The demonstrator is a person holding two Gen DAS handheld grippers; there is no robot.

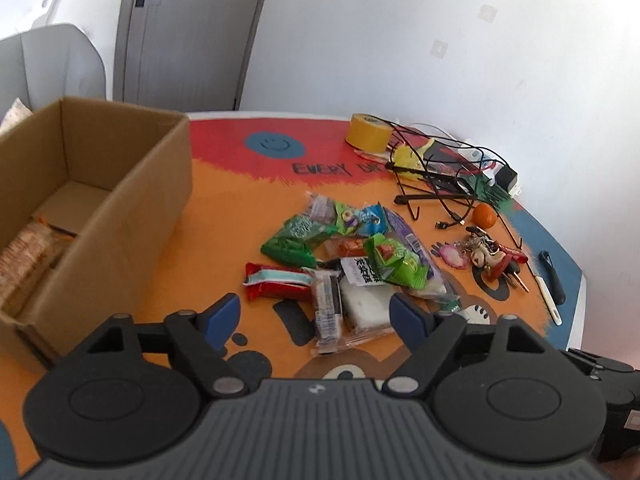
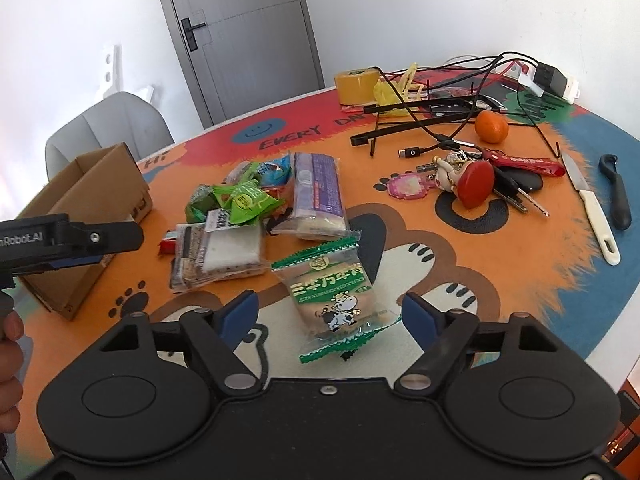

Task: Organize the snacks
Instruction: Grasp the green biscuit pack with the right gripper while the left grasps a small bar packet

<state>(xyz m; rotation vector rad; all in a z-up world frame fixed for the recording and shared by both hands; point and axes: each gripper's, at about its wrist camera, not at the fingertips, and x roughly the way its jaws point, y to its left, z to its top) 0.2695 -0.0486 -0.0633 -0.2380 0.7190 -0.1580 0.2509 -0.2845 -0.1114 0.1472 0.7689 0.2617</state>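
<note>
A pile of snack packets [image 1: 344,256] lies mid-table; it also shows in the right wrist view [image 2: 260,208]. My left gripper [image 1: 316,316] is open, hovering just before a clear-wrapped white cake [image 1: 366,306] and a red bar [image 1: 276,280]. A cardboard box [image 1: 120,208] stands to its left with wrapped snacks [image 1: 24,256] inside. My right gripper [image 2: 330,316] is open, its blue pads either side of a green-edged cow-print packet [image 2: 334,292] lying on the table. The left gripper's finger [image 2: 72,238] shows at the left, near the box [image 2: 100,184].
At the table's far right lie a yellow tape roll [image 2: 356,84], tangled cables [image 2: 448,120], an orange [image 2: 491,127], keys with charms [image 2: 476,180], a white knife [image 2: 592,208] and a black peeler [image 2: 616,192]. A grey chair [image 2: 108,128] stands behind the box.
</note>
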